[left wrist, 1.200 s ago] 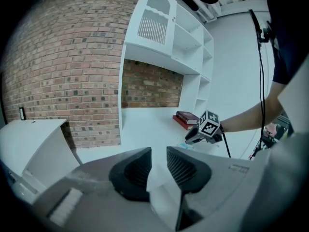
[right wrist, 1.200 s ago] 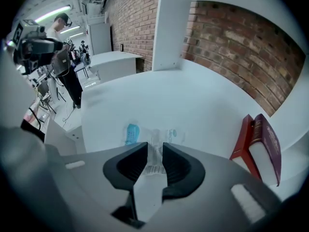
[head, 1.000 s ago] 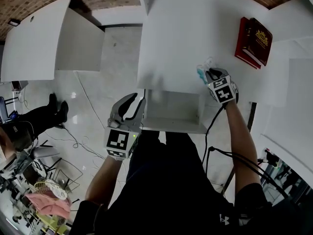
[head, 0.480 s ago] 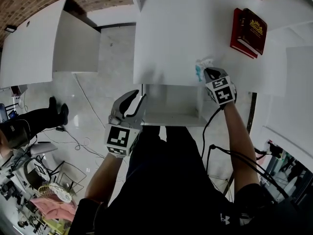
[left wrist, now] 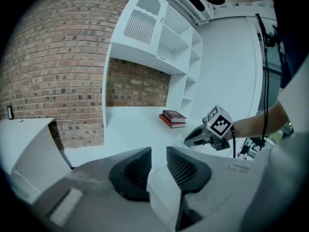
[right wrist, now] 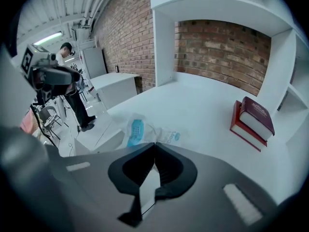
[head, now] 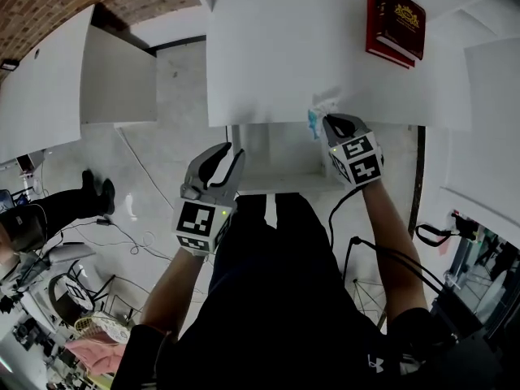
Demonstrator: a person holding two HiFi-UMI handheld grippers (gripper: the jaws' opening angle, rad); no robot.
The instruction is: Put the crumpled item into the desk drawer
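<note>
Both right fingers (right wrist: 169,170) pinching crumpled wrapper (right wrist: 137,129), at desk (head: 268,55) edge

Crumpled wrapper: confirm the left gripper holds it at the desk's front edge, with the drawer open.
No: the right gripper is shut on the crumpled wrapper at the desk's front edge, with the drawer open; the right gripper view shows it. The left gripper is open.
</note>
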